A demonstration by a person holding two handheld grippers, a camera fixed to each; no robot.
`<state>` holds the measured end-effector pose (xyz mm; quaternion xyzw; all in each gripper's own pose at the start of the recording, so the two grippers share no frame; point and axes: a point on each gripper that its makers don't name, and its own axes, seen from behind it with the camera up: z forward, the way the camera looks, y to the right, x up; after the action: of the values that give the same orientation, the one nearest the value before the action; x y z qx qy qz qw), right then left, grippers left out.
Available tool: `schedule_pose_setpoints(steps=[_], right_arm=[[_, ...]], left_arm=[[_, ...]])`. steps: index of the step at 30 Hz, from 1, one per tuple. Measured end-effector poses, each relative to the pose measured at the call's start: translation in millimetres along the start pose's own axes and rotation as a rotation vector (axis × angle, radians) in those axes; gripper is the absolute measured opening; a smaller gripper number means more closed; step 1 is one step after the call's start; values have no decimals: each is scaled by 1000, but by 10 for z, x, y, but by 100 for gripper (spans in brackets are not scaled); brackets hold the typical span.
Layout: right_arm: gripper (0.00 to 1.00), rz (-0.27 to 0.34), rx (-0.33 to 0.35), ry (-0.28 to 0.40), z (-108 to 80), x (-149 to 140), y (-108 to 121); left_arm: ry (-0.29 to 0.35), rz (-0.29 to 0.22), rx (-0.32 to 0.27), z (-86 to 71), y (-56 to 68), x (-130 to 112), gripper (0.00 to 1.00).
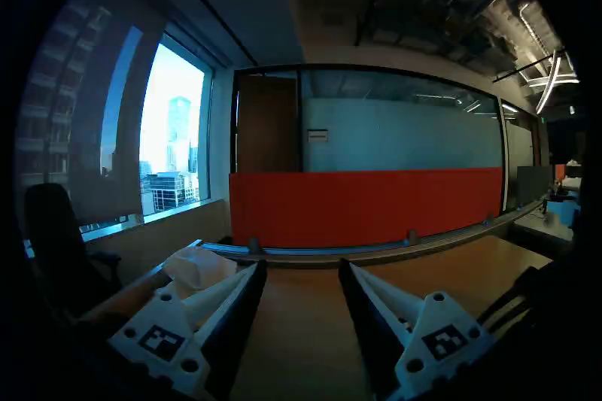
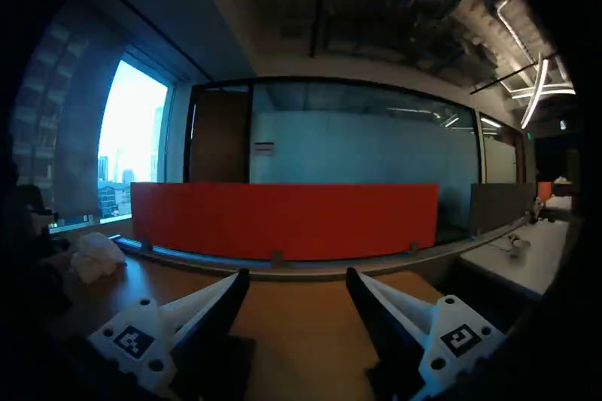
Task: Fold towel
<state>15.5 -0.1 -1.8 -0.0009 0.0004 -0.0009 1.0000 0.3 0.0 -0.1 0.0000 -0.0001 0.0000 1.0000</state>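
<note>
A crumpled white towel point(image 1: 197, 265) lies on the wooden desk point(image 1: 301, 326) at the left, just beyond my left gripper's left fingertip. My left gripper point(image 1: 301, 269) is open, with bare desk between its white fingers. In the right gripper view the same white towel point(image 2: 95, 254) sits far off to the left on the wooden desk point(image 2: 301, 326). My right gripper point(image 2: 297, 277) is also open and holds nothing. Both grippers hover low over the desk and point at the red divider.
A red divider panel point(image 1: 365, 205) with a metal rail runs along the desk's far edge. A dark office chair point(image 1: 53, 243) stands at the left by the window point(image 1: 169, 145). Another white desk point(image 2: 527, 250) with small items lies at the right.
</note>
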Motion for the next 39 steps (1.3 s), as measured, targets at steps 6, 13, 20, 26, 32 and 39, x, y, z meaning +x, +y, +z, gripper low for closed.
schedule_pose_setpoints(steps=[6,13,20,26,32,39], right_arm=[[100,2,2,-12,-43,173,-1],[99,-28,19,-35,-75,268,-11],[99,-79,77,-64,-108,308,-143],[99,-126,150,-86,-118,346,-320],[100,-183,275,-137,-186,194,-605],[100,-228,449,-232,-347,-107,-955]], left_arm=[[-24,3,-12,-36,31,63,70],[-75,21,-57,-104,121,74,70],[-126,42,-130,-157,251,91,70],[-172,59,-203,-200,376,56,70],[-226,95,-281,-222,531,-91,70],[-273,135,-387,-261,774,-292,70]])
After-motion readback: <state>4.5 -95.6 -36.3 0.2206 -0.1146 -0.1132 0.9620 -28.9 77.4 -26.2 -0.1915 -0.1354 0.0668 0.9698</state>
